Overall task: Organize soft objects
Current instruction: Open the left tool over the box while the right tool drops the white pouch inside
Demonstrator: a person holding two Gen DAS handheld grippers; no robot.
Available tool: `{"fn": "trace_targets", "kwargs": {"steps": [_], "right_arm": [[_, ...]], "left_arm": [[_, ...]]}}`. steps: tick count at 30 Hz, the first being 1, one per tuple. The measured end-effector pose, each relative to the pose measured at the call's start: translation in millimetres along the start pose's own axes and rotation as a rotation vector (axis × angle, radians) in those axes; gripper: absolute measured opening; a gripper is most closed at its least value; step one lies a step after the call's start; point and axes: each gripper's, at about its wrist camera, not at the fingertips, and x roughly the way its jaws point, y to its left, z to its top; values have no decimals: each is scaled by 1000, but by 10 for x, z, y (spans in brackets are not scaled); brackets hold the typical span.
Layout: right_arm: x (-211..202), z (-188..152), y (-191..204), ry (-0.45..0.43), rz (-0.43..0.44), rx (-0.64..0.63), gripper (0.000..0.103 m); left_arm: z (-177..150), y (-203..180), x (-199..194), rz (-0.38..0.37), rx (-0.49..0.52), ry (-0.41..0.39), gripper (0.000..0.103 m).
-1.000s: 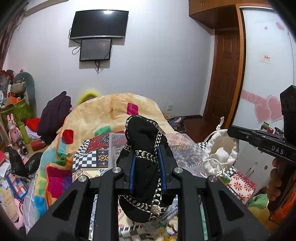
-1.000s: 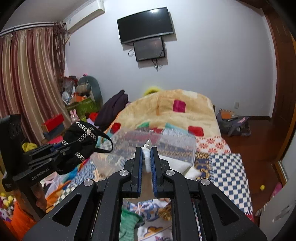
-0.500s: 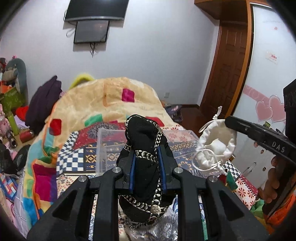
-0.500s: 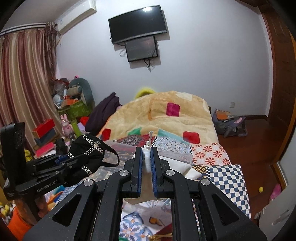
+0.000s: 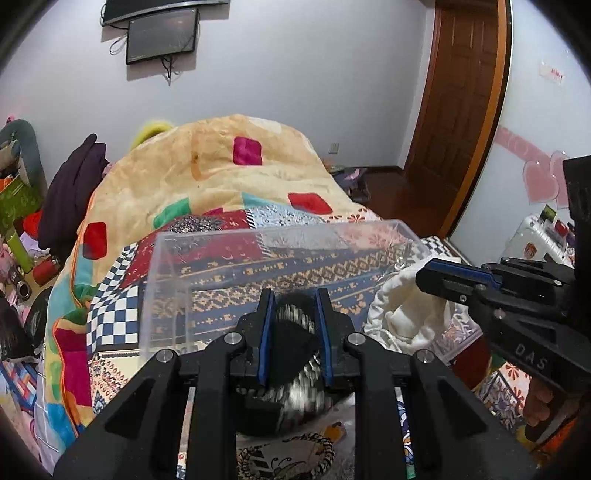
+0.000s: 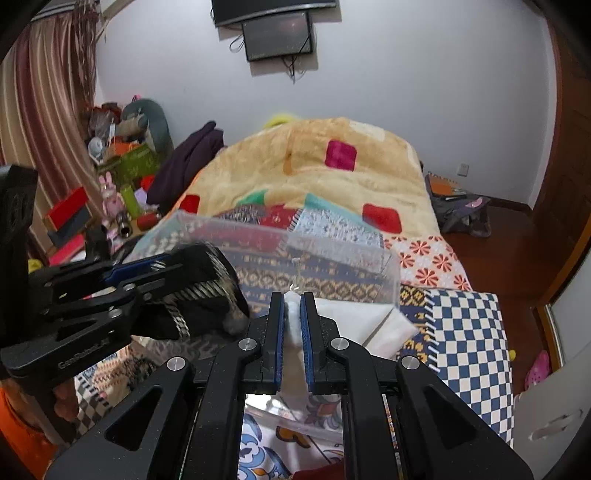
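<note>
**Two soft things, two grippers, one clear box**

One black bag (image 5: pixel 291 354) with silver studded trim sits between the left gripper's (image 5: pixel 291 306) fingers (image 5: pixel 266 332); its outline is smeared by motion, and the fingers stand a little apart on either side of it, so whether they are clenched on it or have let go cannot be told; its long axis runs along the fingers, top end pointing forward toward the box and its trimmed lower end hanging below them; from the right wrist view the same bag (image 6: pixel 207 295) hangs at the near left corner of the box, beside the left gripper (image 6: pixel 162 266).

One white drawstring pouch (image 6: pixel 293 325) is pinched between the right gripper's (image 6: pixel 292 306) fingers (image 6: pixel 308 332), which are clenched on its gathered neck; the neck points up and forward, one thin cord end sticking up above it; its body (image 5: pixel 410 314) droops below the right gripper (image 5: pixel 428 273) at the right end of the box.

One clear plastic box (image 5: pixel 258 236), open at the top, lies on the bed (image 6: pixel 469 332) with its long side across both views; both soft things hang at its near rim; whether either is past the rim cannot be told.

Farther out: one orange blanket (image 5: pixel 221 166) with coloured squares heaped on the bed; one dark garment (image 5: pixel 70 188) to its left; two screens, one (image 6: pixel 279 35) below the other, on the far wall; one wooden door (image 5: pixel 458 110) to the right.
</note>
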Motion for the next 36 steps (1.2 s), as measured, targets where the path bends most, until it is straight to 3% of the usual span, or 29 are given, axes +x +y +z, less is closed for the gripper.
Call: {"fn": "trace_targets", "kwargs": {"steps": [7, 9, 10, 12, 14, 18, 20, 23, 28, 36], "right_arm": [[-2, -16, -16, 34, 20, -8, 8], [-38, -13, -14, 33, 27, -11, 9], [-60, -14, -14, 32, 28, -13, 13], [-130, -21, -30, 20, 32, -9, 23], [-217, -22, -35, -6, 26, -10, 40], [-439, -33, -58, -64, 6, -17, 60], [-554, -44, -75, -95, -4, -12, 76], [-719, -84, -107, -136, -10, 1, 88], [-789, -203, -113, -124, -7, 2, 95], [-619, -589, -114, -26, -21, 0, 96]], "left_arm": [[-9, -13, 21, 13, 11, 10, 23], [-5, -6, -21, 8, 8, 5, 30], [-7, -4, -53, 9, 6, -1, 39], [-3, -11, -149, 16, 4, -27, 51], [-2, -26, -255, 18, 9, -55, 62], [-5, -61, -519, 22, 16, -113, 75], [-18, -62, -644, 24, 11, -137, 85], [-57, -54, -773, 39, 1, -163, 99], [-254, -79, -885, 57, 25, -156, 100], [-628, -142, -738, 31, 29, -62, 100]]}}
